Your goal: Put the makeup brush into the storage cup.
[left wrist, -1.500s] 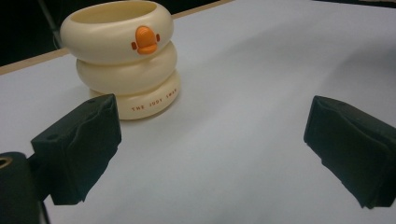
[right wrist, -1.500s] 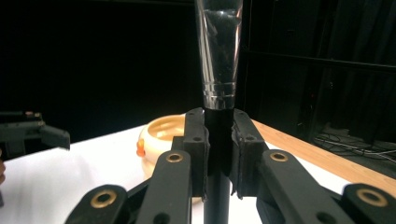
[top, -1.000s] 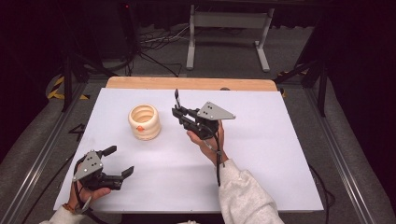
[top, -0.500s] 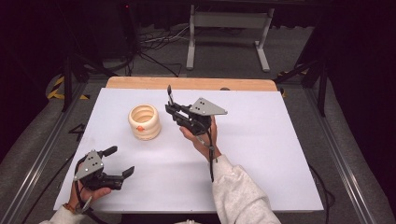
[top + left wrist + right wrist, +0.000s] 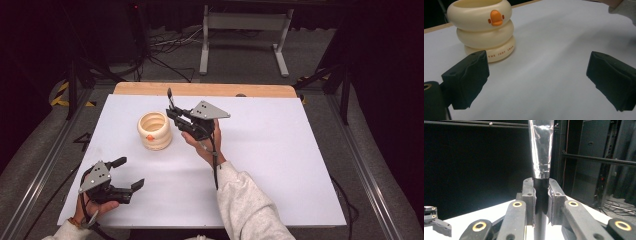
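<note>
White tabletop (image 5: 280, 150): right hand-held gripper (image 5: 172, 111) clamps a dark tool (image 5: 541, 150) beside the cream cup (image 5: 154, 130); left hand-held gripper (image 5: 131, 173) gapes.

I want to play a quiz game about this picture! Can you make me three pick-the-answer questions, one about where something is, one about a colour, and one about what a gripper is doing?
1. Where is the ringed cup?
A. On the white table
B. On the floor
C. In a hand

2. What colour is its duck beak?
A. Blue
B. Orange
C. Green

3. What is the right gripper doing?
A. Standing open
B. Lying flat
C. Clamping a dark tube

A: it stands on the tabletop.
B: the beak is orange.
C: the jaws squeeze the tube.
</note>
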A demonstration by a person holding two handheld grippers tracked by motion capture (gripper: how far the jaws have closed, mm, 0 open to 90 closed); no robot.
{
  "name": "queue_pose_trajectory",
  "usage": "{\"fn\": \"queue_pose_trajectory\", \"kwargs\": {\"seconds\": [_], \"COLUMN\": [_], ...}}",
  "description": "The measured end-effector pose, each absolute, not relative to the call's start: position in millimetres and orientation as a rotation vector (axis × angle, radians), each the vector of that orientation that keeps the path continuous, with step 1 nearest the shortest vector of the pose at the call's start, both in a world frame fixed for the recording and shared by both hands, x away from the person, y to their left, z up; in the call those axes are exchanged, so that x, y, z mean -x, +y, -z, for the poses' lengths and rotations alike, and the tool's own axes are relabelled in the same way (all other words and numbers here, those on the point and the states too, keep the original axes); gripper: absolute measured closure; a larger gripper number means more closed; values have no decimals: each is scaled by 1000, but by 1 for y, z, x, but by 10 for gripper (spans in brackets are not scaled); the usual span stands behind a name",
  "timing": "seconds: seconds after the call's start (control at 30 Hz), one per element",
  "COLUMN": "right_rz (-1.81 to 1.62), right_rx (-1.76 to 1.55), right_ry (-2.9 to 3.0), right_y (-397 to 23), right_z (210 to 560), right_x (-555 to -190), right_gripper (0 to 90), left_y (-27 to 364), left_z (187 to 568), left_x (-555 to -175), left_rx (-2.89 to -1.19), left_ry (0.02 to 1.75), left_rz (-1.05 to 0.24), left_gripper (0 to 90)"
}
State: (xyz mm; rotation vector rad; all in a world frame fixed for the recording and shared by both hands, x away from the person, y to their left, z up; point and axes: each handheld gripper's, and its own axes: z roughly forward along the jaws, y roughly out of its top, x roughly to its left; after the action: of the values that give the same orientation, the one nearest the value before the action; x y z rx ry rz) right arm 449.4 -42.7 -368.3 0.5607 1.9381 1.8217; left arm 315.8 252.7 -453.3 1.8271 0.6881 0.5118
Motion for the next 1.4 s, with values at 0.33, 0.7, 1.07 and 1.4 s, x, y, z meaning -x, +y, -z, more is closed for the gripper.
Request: {"fn": "queue_pose_trajectory", "kwargs": {"seconds": [0.33,0.7,1.07,1.4], "right_rz": [-1841,-1845,-1810,-1800], "right_rx": [-555,-562,-587,-633], "right_ry": [1948,1974,1994,2002], "right_y": [-24,4,13,11], "right_z": [370,382,394,406], "right_x": [-457,-472,-483,-490], "right_gripper": [798,798,798,797], "left_y": [252,252,252,252], "left_z": [453,451,451,452], "left_x": [-316,-313,-313,-314], "left_rx": [-1826,-1800,-1805,-1806], "left_ry": [676,652,649,654], "left_rz": [-511,-509,-496,-486], "left_gripper": [55,56,56,58]}}
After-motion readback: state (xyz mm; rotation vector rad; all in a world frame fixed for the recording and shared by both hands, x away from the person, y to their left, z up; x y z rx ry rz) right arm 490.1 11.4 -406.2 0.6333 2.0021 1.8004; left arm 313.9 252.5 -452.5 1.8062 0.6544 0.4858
